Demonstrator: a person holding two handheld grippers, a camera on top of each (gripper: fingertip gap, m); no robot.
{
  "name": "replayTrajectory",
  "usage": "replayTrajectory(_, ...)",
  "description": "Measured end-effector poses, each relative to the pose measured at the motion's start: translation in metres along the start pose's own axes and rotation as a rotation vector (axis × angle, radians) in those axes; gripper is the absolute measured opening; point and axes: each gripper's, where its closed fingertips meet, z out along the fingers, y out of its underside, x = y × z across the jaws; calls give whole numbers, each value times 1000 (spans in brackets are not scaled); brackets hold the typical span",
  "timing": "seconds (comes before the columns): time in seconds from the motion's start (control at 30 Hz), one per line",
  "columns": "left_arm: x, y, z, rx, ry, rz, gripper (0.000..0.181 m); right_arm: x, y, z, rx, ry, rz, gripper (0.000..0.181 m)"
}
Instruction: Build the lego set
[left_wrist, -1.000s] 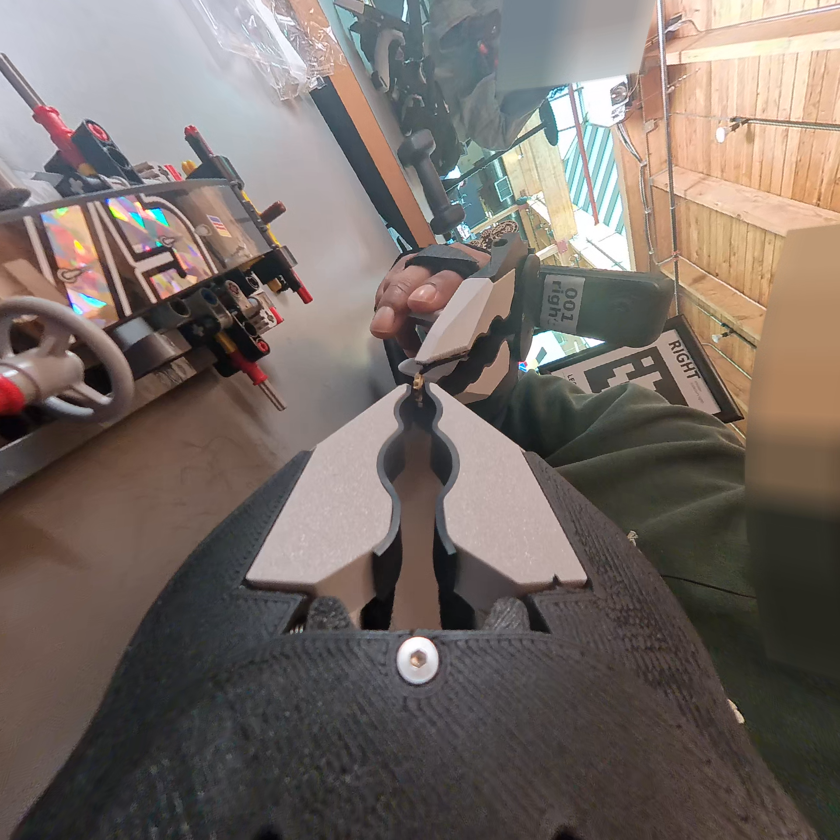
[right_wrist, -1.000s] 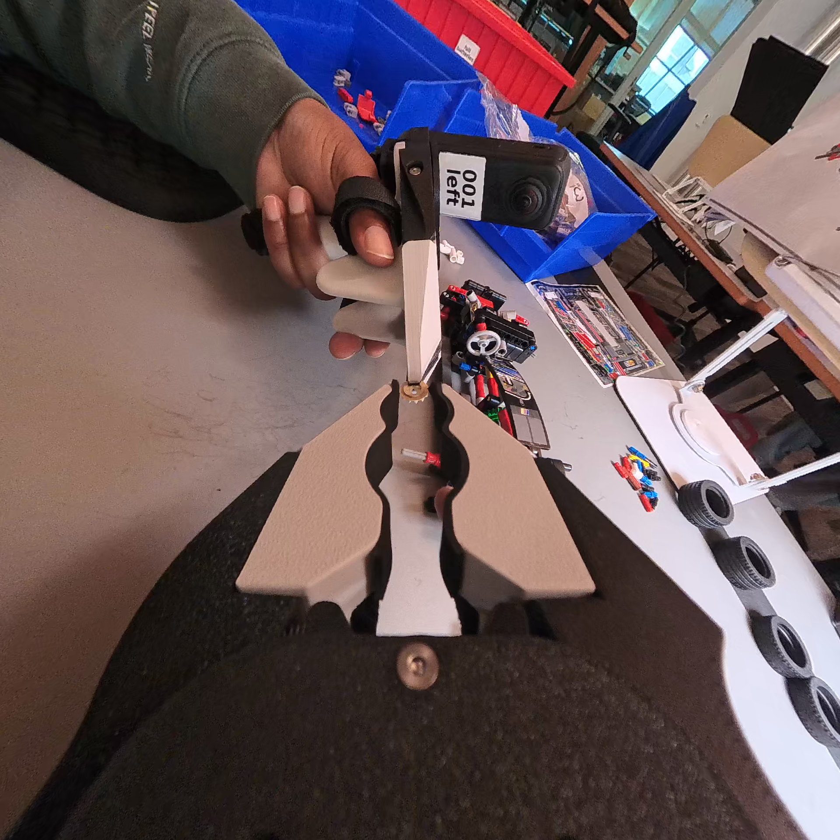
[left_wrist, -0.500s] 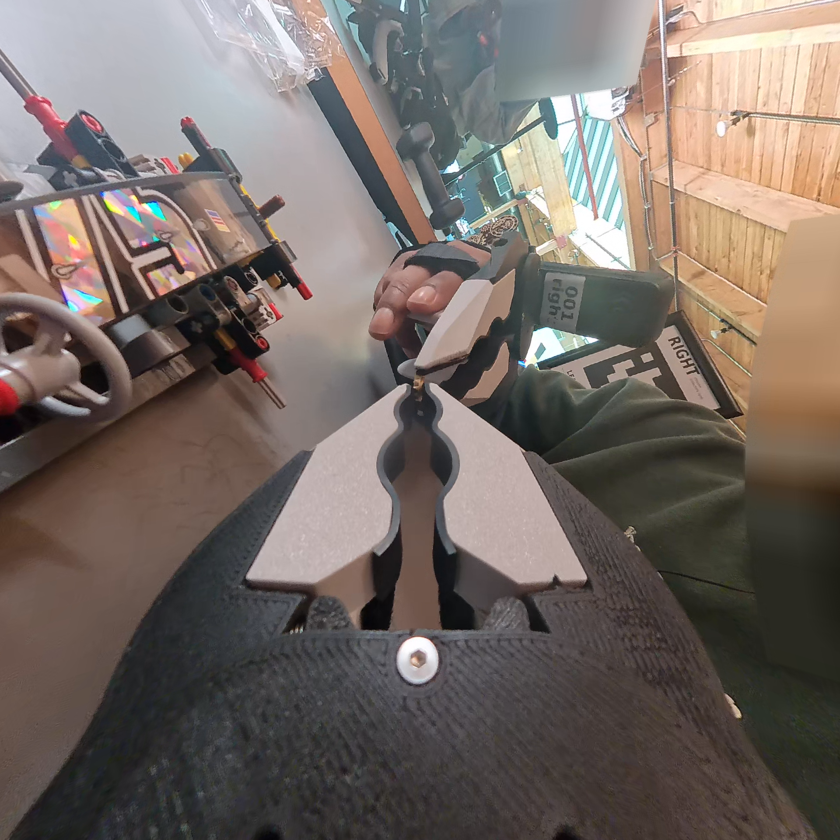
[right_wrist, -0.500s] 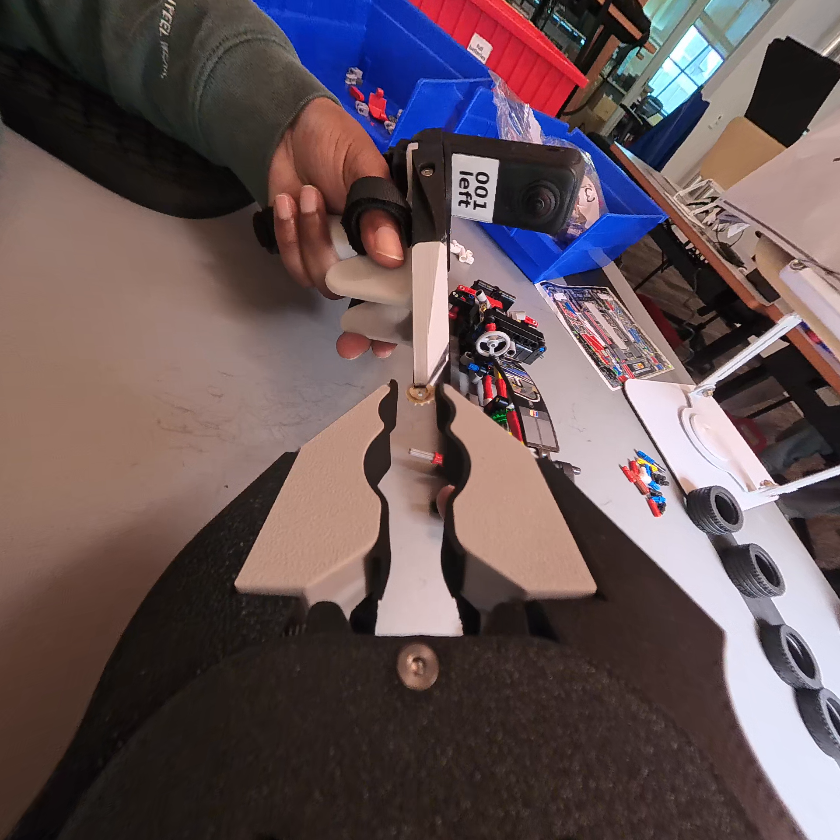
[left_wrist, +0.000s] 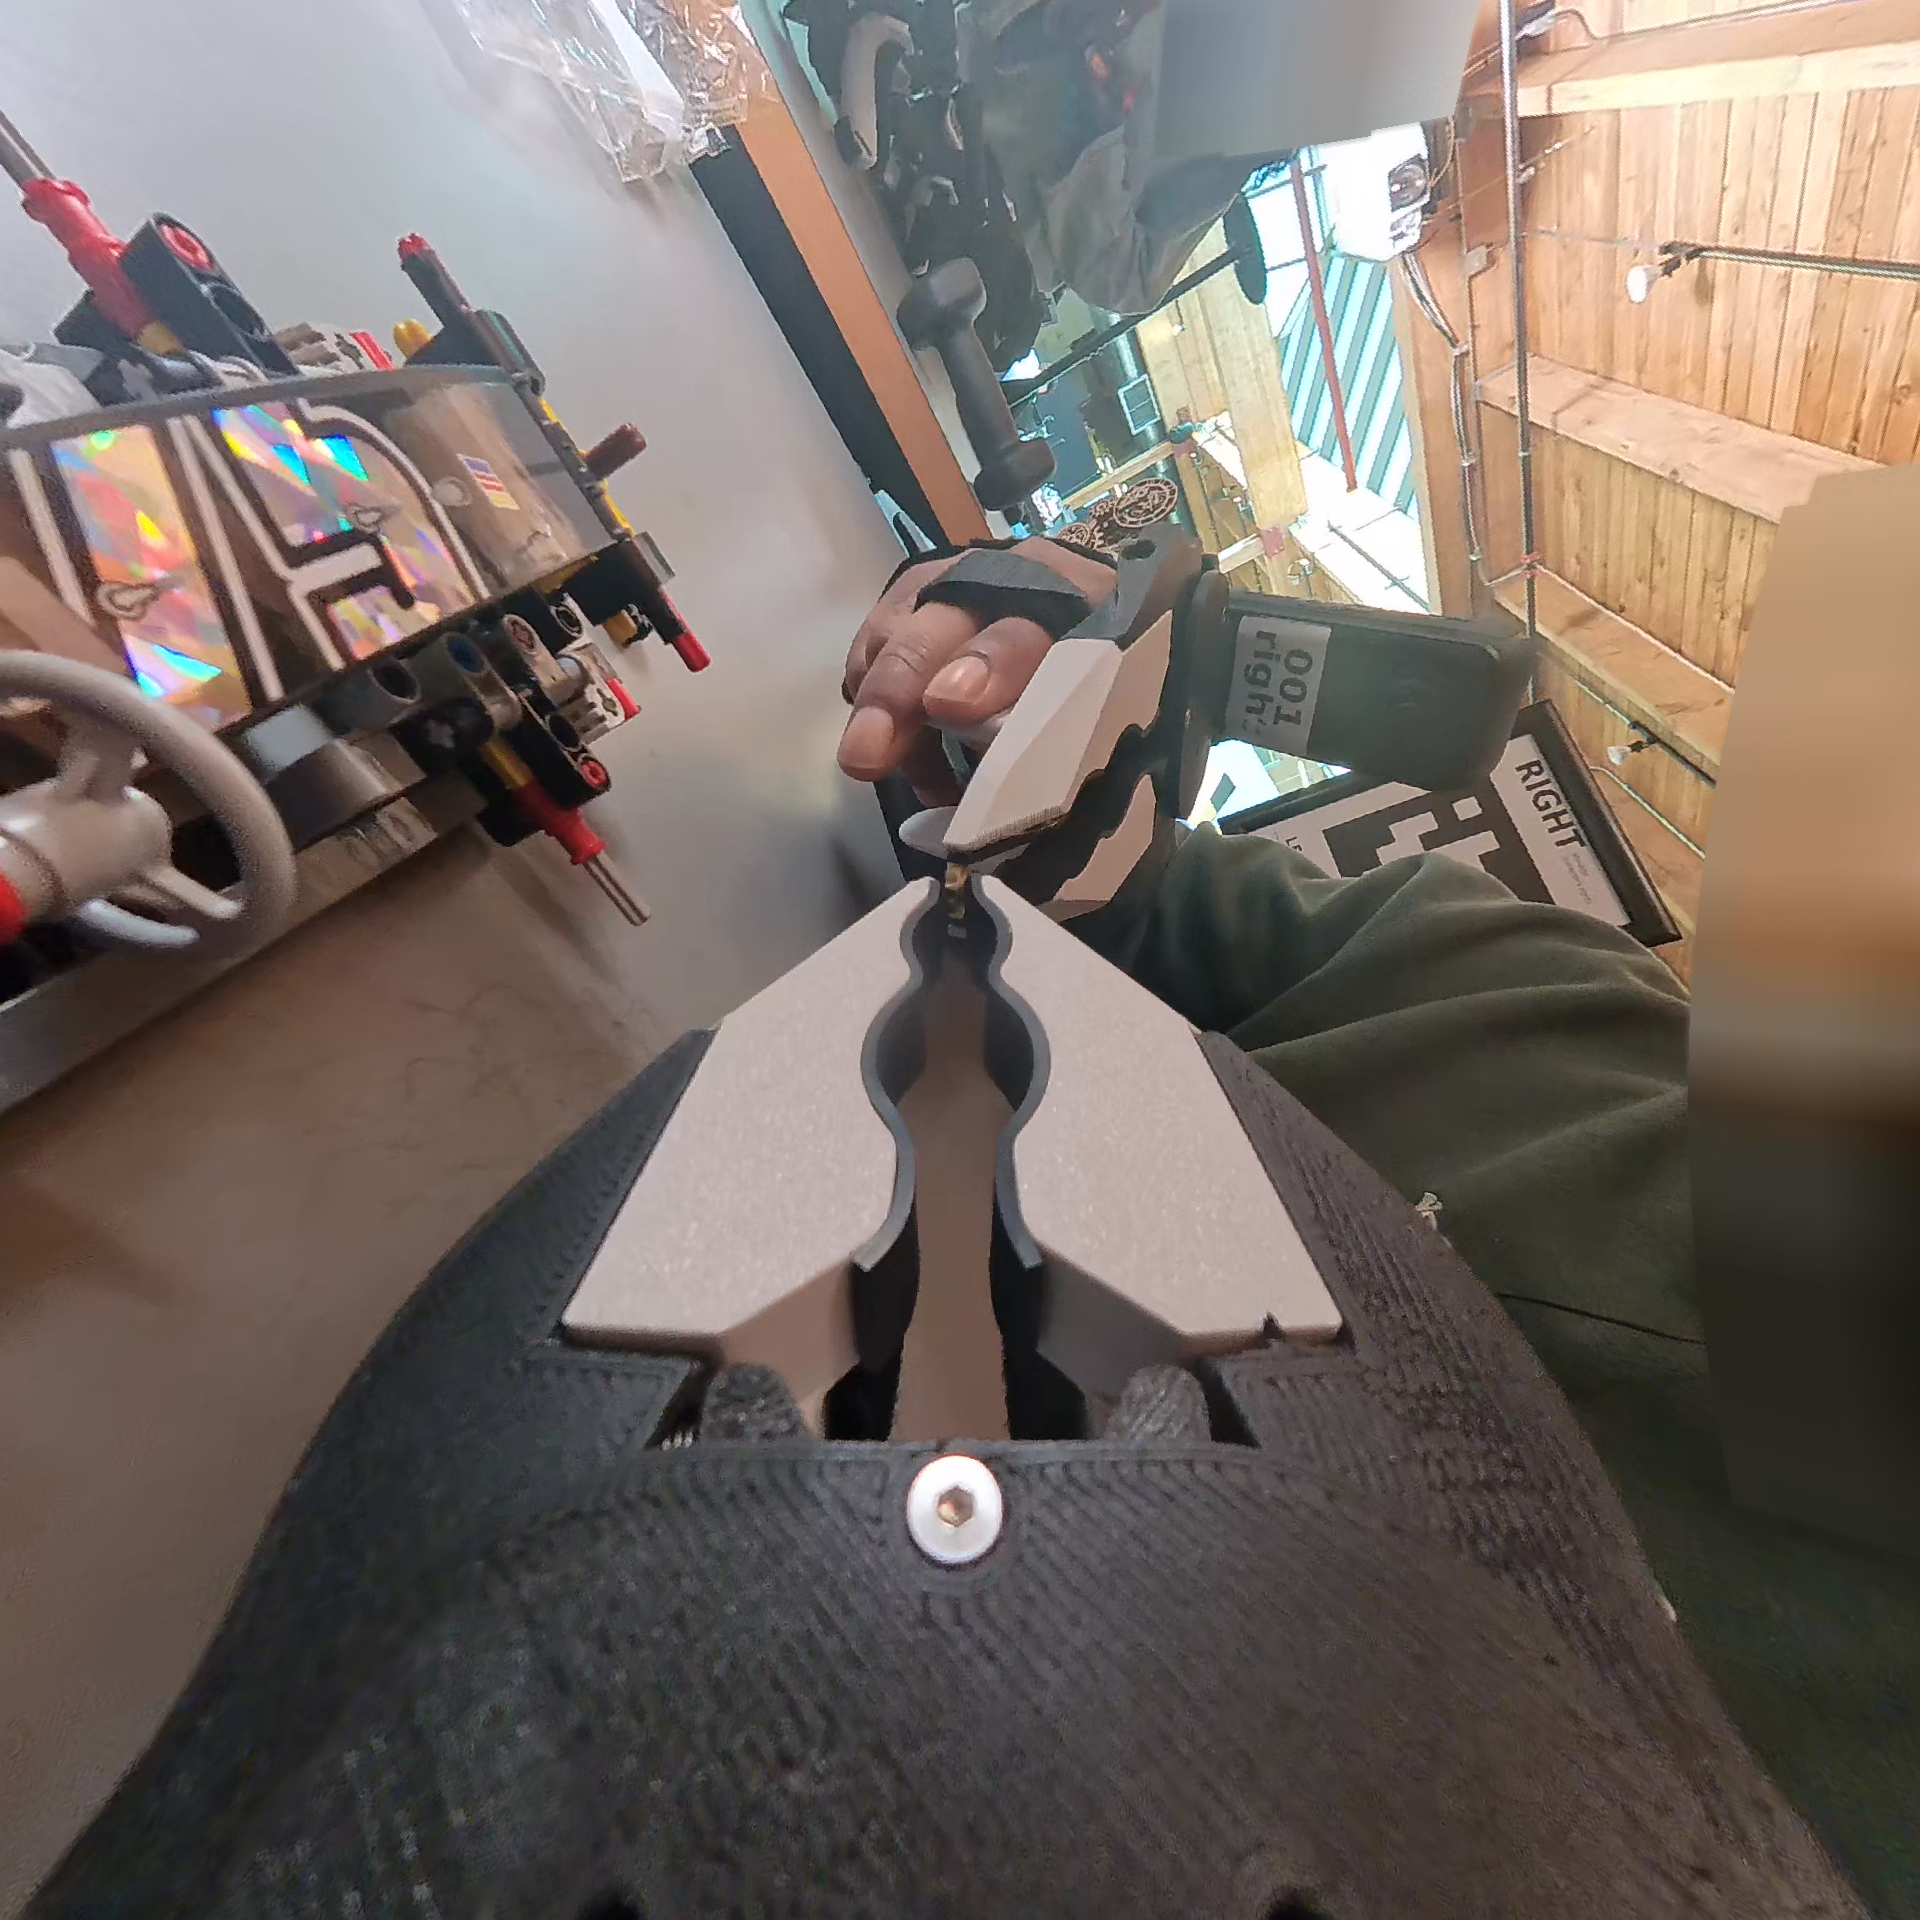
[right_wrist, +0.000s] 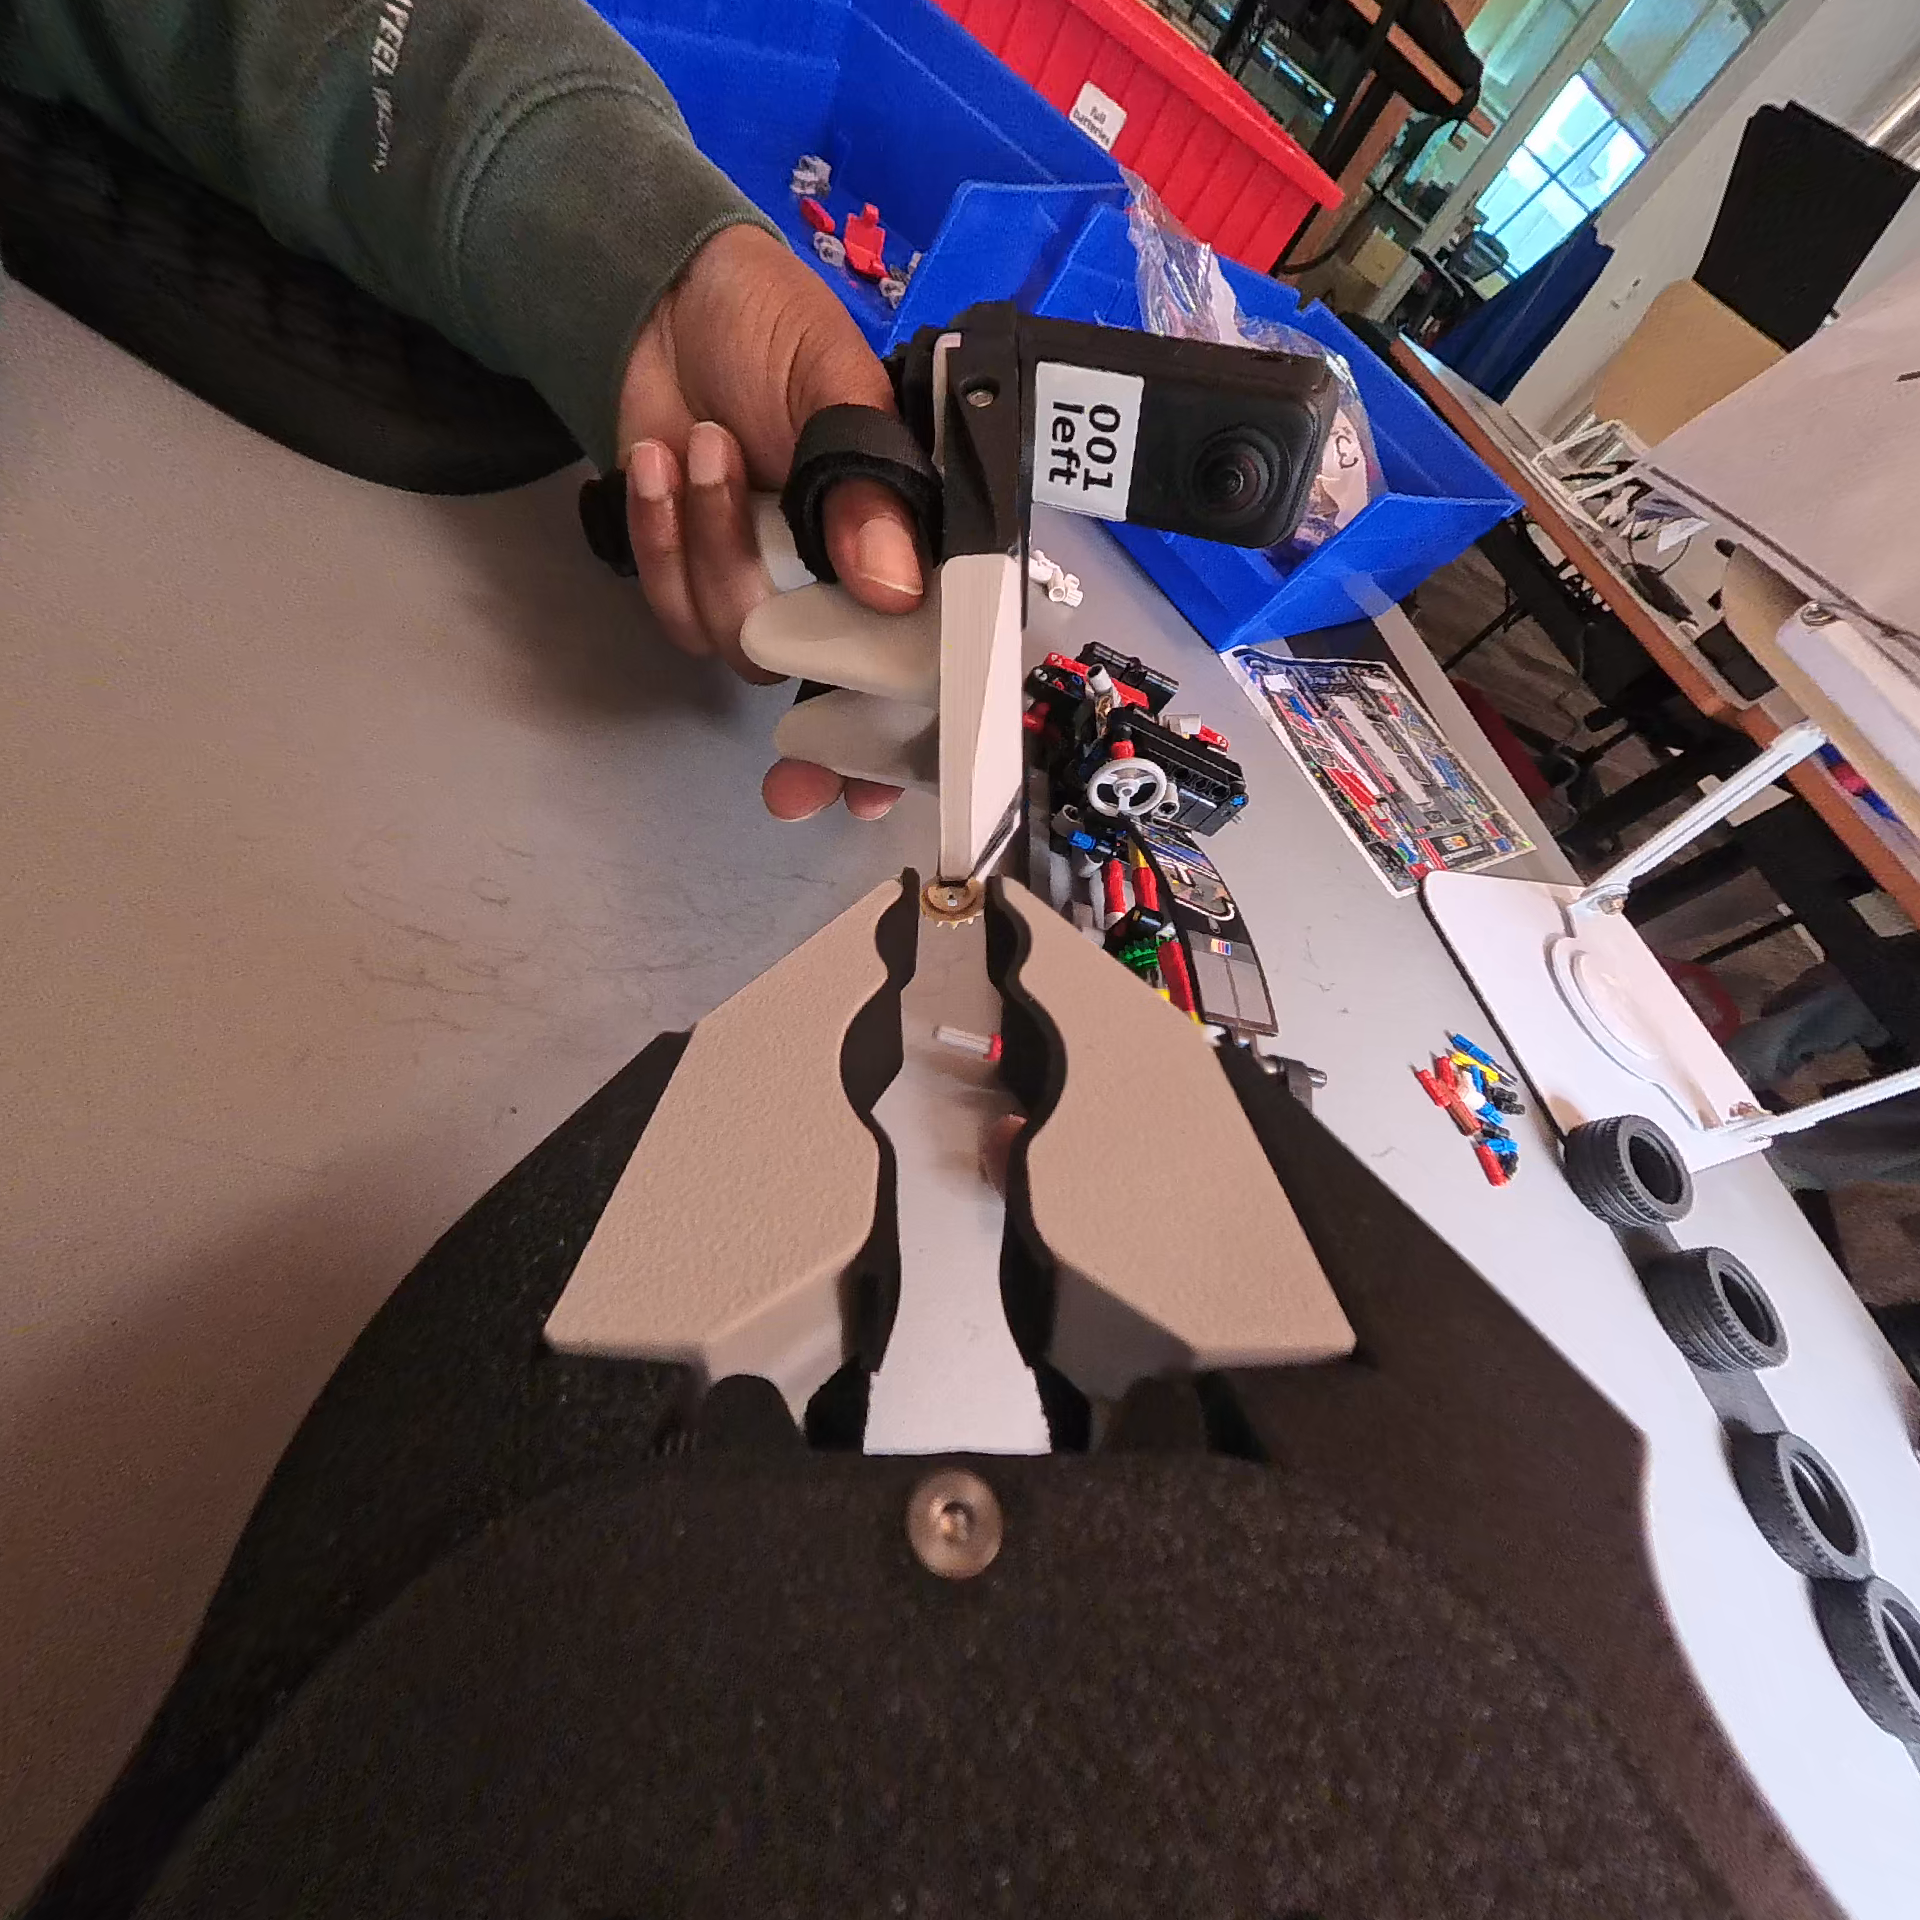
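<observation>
so both grippers are meeting tip to tip up in the air over the table (right_wrist: 312, 831), and the whole thing hinges on one tiny tan gear (right_wrist: 948, 902). In the right wrist view the gear sits right at the tips of the right gripper (right_wrist: 951, 894), flat face toward the camera, with those jaws nearly closed around it. The left gripper (right_wrist: 971, 862) comes straight down from above, its jaws pinched together on the gear's top edge. From the left wrist view the same gear (left_wrist: 954, 891) shows edge-on as a thin sliver between the left gripper (left_wrist: 954, 902) tips, with the right gripper (left_wrist: 1003, 831) just past it.

My guess is a handoff or regrip. Can't say which one really carries the weight.

The half-built car (right_wrist: 1132, 800) is on the table just behind, and the loose tires (right_wrist: 1626, 1169) are off to the right
</observation>
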Motion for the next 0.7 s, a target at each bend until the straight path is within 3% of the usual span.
replayTrajectory(0.13,3,-11,-3,63,-7,45,2,9,-3,0,22,50,35,10)
replayTrajectory(0.2,10,-24,-10,116,-27,121,14,24,-2,-2,22,126,85,10)
replayTrajectory(0.37,4,-59,-35,97,-380,624,32,77,21,-16,-15,359,300,10)
replayTrajectory(0.53,-40,-78,-52,-201,-680,977,52,91,48,-13,-74,396,503,10)
replayTrajectory(0.7,-69,-67,-58,-471,-631,988,75,84,54,-6,-95,363,557,10)
